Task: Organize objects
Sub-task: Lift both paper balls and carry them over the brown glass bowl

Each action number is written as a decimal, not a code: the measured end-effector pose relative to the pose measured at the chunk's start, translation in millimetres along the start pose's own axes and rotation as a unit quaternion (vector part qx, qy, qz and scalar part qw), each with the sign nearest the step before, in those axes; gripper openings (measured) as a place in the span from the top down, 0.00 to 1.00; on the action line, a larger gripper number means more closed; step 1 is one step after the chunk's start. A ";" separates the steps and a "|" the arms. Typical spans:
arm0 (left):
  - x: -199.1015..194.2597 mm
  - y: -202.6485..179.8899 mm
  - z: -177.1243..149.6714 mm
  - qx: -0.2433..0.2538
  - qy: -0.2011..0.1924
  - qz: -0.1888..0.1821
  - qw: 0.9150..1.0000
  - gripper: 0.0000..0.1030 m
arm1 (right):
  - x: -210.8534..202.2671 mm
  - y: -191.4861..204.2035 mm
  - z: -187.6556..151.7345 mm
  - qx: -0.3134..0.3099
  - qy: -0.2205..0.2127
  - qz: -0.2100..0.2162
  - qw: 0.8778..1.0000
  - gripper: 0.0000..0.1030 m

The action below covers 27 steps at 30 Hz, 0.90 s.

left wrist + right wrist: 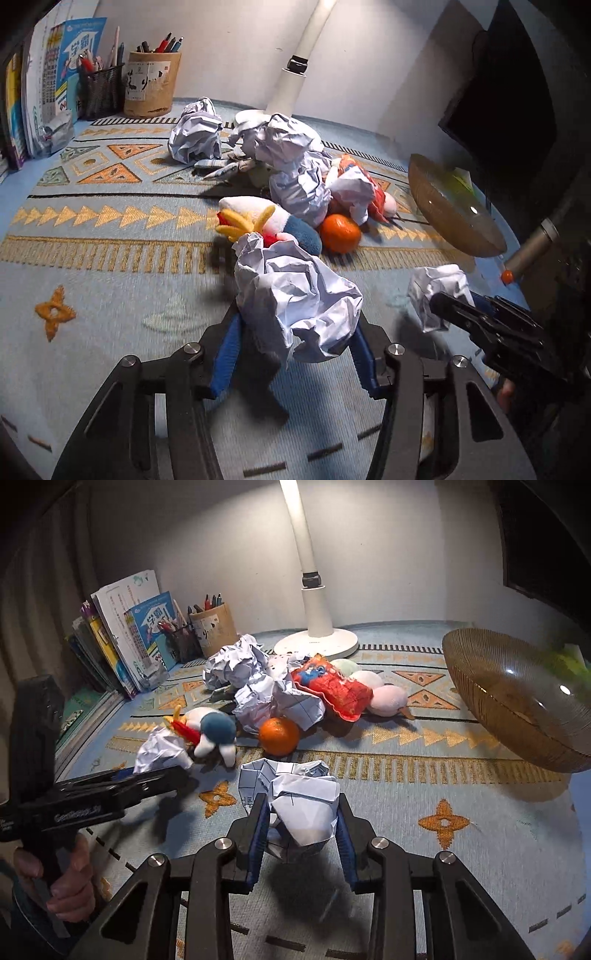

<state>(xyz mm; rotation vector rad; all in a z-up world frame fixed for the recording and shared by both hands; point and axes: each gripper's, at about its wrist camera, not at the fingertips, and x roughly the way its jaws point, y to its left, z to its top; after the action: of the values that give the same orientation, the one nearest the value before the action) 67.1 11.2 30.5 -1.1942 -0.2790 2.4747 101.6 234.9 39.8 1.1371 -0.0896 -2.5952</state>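
In the left wrist view my left gripper (297, 332) is shut on a crumpled white paper ball (295, 291), its blue pads pressing both sides, and the ball hangs just above the patterned cloth. My right gripper (301, 806) is likewise shut on a second crumpled paper ball (295, 794) with printed lines. Each gripper shows in the other's view: the right gripper (461, 314) with its paper at the right, the left gripper (147, 779) with its paper at the left. Behind lie several more paper balls (240, 664), an orange (279, 736) and a plush toy (212, 727).
An amber glass bowl (517, 701) stands tilted at the right. A white lamp base (317, 642) is at the back, with a red snack bag (332, 688) and pale plush balls (384, 698) before it. Pen holders (151, 85) and books (48, 92) line the back left.
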 end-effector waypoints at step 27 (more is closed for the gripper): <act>-6.0 -47.2 -0.5 0.057 -0.012 -0.004 0.998 0.51 | -9.6 0.0 -2.7 -0.016 -0.016 -0.065 0.998 0.55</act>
<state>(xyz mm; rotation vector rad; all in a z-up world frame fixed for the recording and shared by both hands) 82.6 51.7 50.2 -1.1150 -0.1465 2.4649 109.7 238.0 44.7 1.1255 0.0190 -2.7190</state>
